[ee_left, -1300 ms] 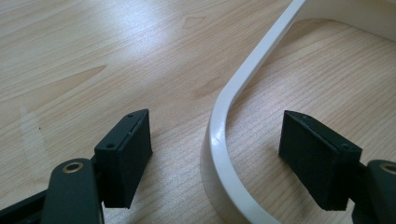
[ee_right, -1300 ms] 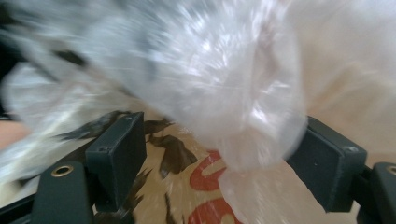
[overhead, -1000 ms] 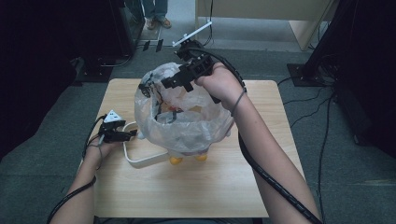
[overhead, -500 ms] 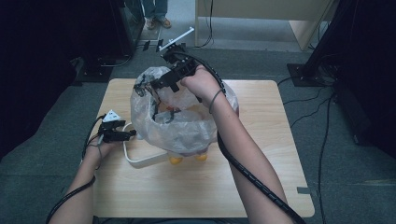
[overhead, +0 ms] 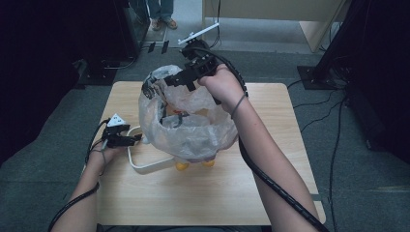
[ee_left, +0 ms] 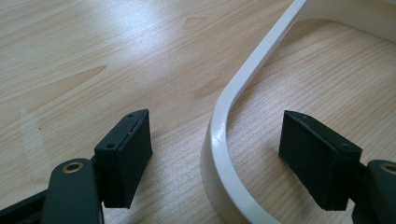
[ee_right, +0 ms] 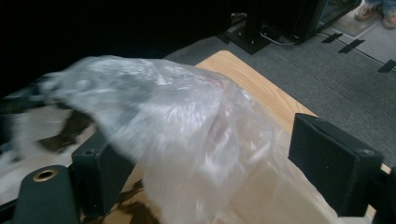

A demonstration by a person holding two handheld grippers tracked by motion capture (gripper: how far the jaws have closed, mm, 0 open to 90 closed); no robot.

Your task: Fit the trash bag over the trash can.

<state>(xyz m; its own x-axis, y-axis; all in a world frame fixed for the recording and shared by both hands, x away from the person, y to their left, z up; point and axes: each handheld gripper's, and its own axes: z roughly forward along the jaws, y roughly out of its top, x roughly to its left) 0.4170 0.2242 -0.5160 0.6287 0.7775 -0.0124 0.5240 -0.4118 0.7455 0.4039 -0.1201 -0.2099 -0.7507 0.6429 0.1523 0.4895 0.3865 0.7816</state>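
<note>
My left gripper point(overhead: 129, 140) sits low, fingers point(ee_left: 123, 156) spread apart. My right gripper point(overhead: 162, 87) is raised, forearm outstretched, its fingers point(ee_right: 334, 161) just opened wider.

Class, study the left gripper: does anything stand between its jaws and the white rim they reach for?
Nothing visible does. The left gripper is open, and the white rim already runs between its jaws, touching neither pad, with bare table around it.
</note>
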